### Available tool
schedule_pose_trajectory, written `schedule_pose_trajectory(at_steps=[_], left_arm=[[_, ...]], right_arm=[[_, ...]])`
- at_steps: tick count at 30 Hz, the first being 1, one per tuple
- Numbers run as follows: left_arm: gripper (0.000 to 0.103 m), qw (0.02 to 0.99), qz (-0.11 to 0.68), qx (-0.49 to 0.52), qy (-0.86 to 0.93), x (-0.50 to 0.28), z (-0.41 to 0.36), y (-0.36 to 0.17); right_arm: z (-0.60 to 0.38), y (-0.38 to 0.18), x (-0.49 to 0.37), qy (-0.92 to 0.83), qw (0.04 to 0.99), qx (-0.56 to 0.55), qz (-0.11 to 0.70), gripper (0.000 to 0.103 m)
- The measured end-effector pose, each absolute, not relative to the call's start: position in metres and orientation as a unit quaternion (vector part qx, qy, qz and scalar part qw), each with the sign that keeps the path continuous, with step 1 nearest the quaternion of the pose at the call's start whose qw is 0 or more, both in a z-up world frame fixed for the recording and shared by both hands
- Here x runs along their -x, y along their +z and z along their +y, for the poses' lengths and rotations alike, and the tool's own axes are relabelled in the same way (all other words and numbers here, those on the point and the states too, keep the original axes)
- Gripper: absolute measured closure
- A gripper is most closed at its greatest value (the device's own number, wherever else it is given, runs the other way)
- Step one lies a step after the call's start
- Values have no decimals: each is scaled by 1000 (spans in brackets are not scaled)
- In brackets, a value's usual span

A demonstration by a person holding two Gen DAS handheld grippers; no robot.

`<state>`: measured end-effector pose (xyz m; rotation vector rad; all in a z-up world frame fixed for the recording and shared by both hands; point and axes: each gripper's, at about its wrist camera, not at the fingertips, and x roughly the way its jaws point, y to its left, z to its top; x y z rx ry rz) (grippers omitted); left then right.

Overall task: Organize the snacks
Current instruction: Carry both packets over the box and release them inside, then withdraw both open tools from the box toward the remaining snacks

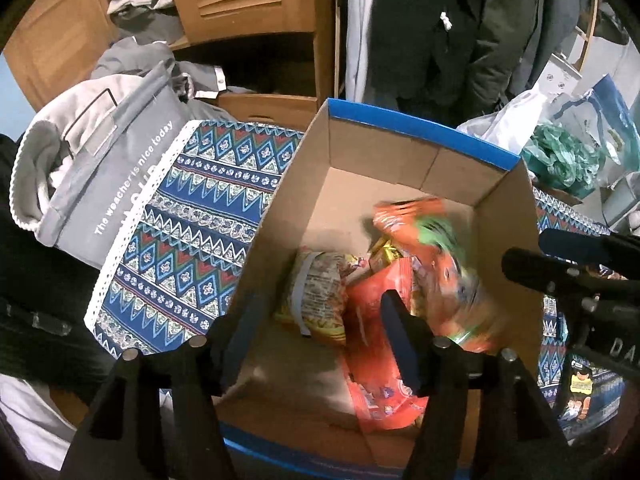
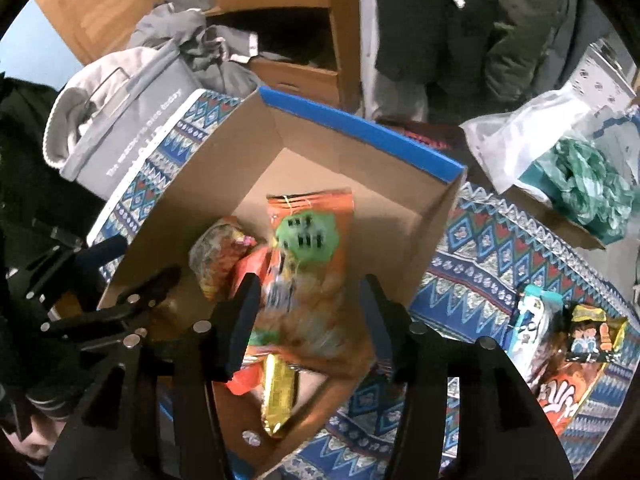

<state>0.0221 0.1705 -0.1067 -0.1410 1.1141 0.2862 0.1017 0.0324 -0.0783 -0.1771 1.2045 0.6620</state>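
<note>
Spread-apart fingers of the right gripper [image 2: 308, 320] frame a blurred orange snack bag [image 2: 308, 264] at centre frame, inside the open cardboard box [image 2: 360, 136] on a patterned tablecloth [image 2: 480, 248]. Left gripper [image 1: 320, 336] also hangs open above the box's other snacks, gripping nothing.

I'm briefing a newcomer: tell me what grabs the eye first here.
The open cardboard box with its blue rim, on the patterned blue cloth. Inside, an orange snack bag with a green patch lies between the right gripper's open jaws. More snack packets lie on the cloth, right of the box.
</note>
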Motion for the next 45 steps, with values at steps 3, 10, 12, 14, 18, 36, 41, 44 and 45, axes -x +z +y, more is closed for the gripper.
schedule_pose_trajectory(at_steps=[3,10,12,14,18,36,41,44,45], left_arm=[[36,839,523,71,133,-22,170,-105],[36,841,521,80,117,-25,158,-98],[36,845,517,74,115,-25,152,-95],[36,848,514,70,111,-27,145,-91],[35,847,516,72,102,-29,135,-90],[22,843,533,32,58,-47,60,-88],[22,847,530,4,51,-52,30,-88],[13,853,520,-13,45,-54,12,-84],[13,854,518,-16,40,-55,6,-83]], right_arm=[[26,-75,-104,299,774,77,553,51],[4,-68,-103,284,783,73,549,51],[-2,-66,-103,279,786,72,547,51],[-8,-64,-102,275,789,72,545,51],[-22,-61,-100,266,795,73,540,51],[-118,-56,-92,200,818,42,537,47],[-153,-62,-92,170,824,34,539,47],[-173,-65,-92,154,825,22,543,47],[-182,-66,-92,148,826,18,543,47]])
